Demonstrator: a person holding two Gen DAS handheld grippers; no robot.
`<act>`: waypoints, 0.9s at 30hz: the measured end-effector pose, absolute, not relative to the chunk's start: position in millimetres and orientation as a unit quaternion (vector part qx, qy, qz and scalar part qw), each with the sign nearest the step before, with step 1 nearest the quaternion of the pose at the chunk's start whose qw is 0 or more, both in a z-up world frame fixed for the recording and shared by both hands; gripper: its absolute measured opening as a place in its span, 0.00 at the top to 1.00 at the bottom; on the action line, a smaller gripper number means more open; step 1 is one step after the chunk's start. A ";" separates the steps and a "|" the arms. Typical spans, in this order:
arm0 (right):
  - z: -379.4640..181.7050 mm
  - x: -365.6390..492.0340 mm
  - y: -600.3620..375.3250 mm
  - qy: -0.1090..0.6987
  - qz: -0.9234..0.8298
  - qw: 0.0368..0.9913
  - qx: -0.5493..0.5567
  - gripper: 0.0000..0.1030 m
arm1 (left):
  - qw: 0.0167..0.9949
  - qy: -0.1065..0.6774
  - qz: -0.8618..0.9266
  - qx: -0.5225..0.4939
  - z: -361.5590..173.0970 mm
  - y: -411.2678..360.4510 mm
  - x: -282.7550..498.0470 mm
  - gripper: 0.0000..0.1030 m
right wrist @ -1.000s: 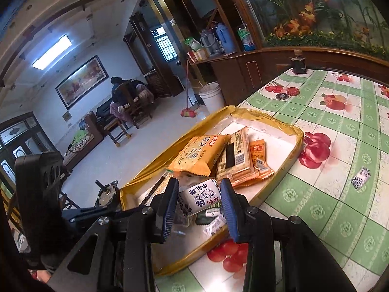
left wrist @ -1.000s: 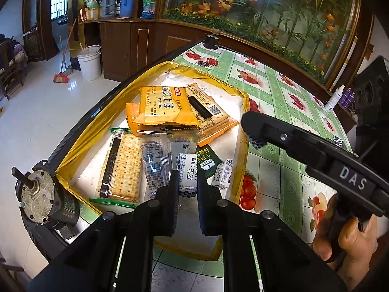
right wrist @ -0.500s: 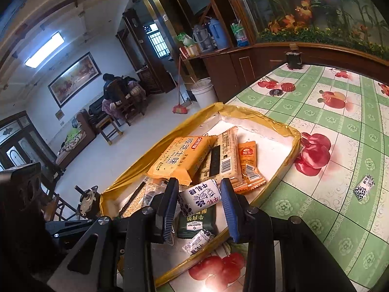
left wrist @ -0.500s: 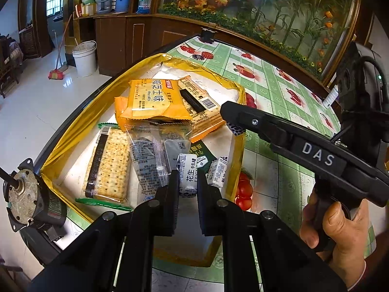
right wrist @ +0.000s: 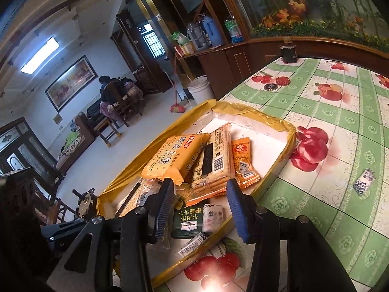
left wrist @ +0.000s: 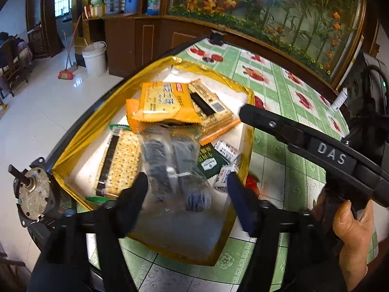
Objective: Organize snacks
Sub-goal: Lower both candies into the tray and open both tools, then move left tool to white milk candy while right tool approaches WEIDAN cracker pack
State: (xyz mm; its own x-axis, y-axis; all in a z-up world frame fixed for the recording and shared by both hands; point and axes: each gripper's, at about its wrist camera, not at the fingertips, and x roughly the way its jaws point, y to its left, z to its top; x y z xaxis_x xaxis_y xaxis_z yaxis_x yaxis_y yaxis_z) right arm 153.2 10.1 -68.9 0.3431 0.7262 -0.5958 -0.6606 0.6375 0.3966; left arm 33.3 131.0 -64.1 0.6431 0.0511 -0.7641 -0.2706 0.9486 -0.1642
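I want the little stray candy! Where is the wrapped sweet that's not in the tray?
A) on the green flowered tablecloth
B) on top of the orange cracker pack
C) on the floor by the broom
A: the small candy lies alone on the tablecloth, outside the yellow-rimmed tray.

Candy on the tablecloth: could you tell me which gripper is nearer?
Right. The candy lies right of the right gripper, outside the tray; the left gripper is over the tray, farther left.
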 end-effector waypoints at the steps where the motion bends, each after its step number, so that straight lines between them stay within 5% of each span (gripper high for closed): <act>1: -66.5 152.1 5.1 0.383 0.422 0.820 0.046 0.53 | 0.898 0.409 0.092 -0.132 -62.4 131.3 31.9 0.33; 27: -57.3 103.4 -163.8 0.354 0.327 0.868 0.117 0.48 | 0.909 0.400 0.064 -0.101 -41.4 81.9 28.5 0.33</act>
State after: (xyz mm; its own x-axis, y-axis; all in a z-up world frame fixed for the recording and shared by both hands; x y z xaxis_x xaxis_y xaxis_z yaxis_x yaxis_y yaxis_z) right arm 103.4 -163.8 -57.3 0.5350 0.6509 -0.5386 -0.4844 0.7587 0.4357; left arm 28.5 81.9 -41.4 0.6716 0.0358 -0.7401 -0.1981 0.9711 -0.1328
